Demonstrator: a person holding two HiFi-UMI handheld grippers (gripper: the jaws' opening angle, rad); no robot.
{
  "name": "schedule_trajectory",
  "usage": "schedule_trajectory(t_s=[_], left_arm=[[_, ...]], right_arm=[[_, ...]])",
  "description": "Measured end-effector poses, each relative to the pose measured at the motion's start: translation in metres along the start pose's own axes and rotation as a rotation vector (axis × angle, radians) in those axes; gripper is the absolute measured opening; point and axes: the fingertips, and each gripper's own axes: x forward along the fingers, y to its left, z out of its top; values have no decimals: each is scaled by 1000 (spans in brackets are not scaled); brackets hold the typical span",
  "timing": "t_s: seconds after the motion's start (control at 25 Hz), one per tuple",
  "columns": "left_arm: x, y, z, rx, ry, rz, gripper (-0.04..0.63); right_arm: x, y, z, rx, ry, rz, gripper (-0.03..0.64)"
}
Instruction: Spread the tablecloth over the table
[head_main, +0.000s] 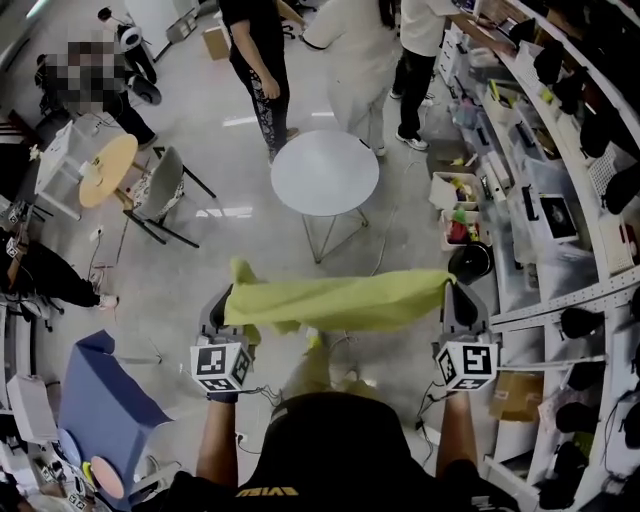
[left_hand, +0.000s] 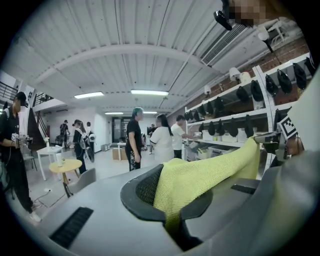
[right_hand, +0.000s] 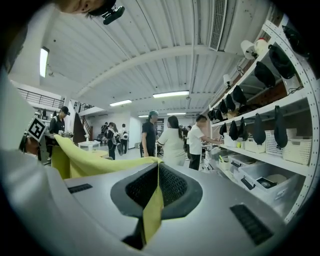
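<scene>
A: Progress on the spread?

B: Nothing laid on the bench (head_main: 325, 172) yet. Bare round white top, standing ahead on the floor, well apart from the cloth (head_main: 335, 300). Lifted only: hanging in the air as a sagging yellow-green band between the two tools, touching the bench nowhere.

A: Left to do?

B: By judgement, nearly all: carrying up to the bench, opening out the bunched folds, laying over the top, letting go. Seen gathered rather than flat, so full extent not readable.

A: Left tool (head_main: 228, 303)?

B: Pressed together on one end of the cloth, with the weave pinched between the pads and a tuft standing up past the grip. Pointing forward, about level, marker cube toward the body.

A: Right tool (head_main: 452, 292)?

B: Likewise clamped tight, on the other end. Thin edge of cloth nipped in the seam of the jaws and hanging below. Also about level, at matching height with the left.

A: Arms?

B: Both forearms out in front of the body, set wide, cloth drawn between. People standing beyond the bench; worth minding on approach.
</scene>
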Motion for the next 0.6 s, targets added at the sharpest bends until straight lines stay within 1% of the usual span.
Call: schedule_trajectory(t_s=[0.12, 0.28, 0.48, 0.6], left_arm=[[19, 7, 4, 2, -14, 1, 18], [52, 18, 15, 2, -46, -16, 18], [98, 43, 26, -28, -72, -30, 18], [127, 64, 34, -31, -84, -44, 18]], right_arm=[[19, -5, 1, -12, 10, -4, 5], [48, -13, 12, -25, 0, -24, 5], [91, -12, 26, -44, 3, -43, 5], [122, -6, 38, -55, 0, -56, 5]])
